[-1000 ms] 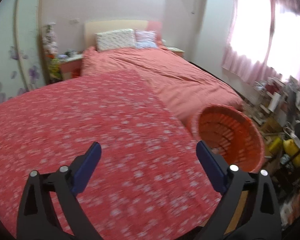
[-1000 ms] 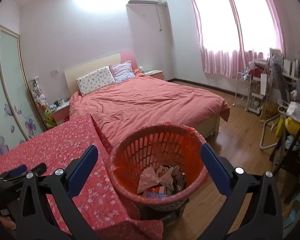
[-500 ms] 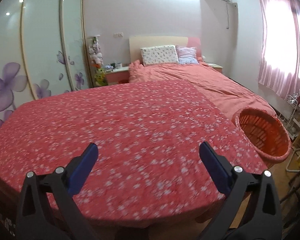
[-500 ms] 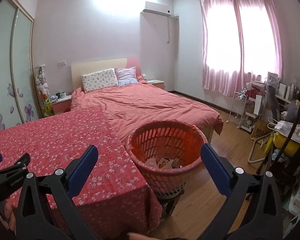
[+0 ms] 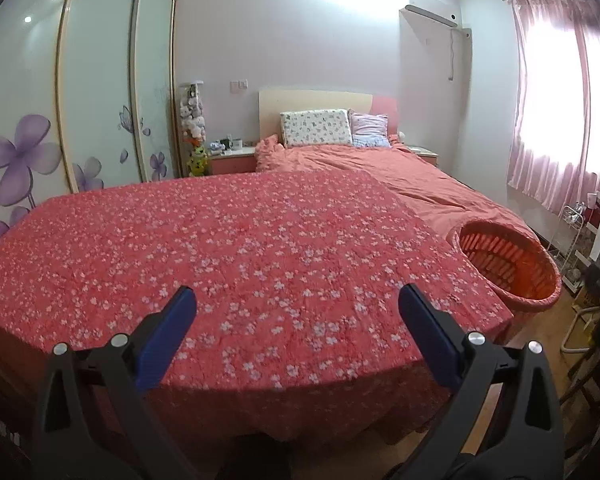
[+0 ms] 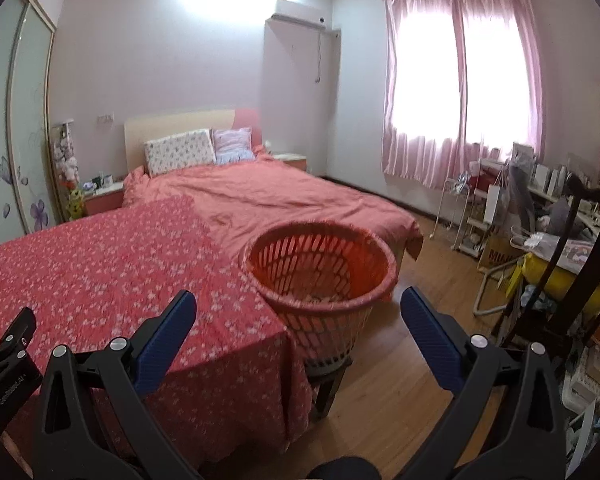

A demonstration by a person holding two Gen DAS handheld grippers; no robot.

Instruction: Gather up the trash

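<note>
An orange slatted basket [image 6: 320,268] stands on a low stool at the right end of a table covered by a red flowered cloth [image 5: 240,256]. Pale scraps of trash [image 6: 320,298] show at its bottom. The same basket [image 5: 508,264] appears at the right in the left wrist view. My left gripper [image 5: 296,320] hangs open over the table's near edge, nothing between its blue pads. My right gripper [image 6: 298,322] is open too, held back from the basket and a little above its rim. No trash shows on the cloth.
A bed [image 6: 284,196] with a salmon cover lies behind the table. Wardrobe doors [image 5: 100,92] with purple flowers line the left wall. Cluttered shelves, a chair and bags [image 6: 540,240] crowd the right side. Wooden floor [image 6: 432,280] runs between basket and shelves.
Both grippers have pulled back and risen from the table and basket. The basket now looks smaller and farther, and more of the room shows. Both stayed open.
</note>
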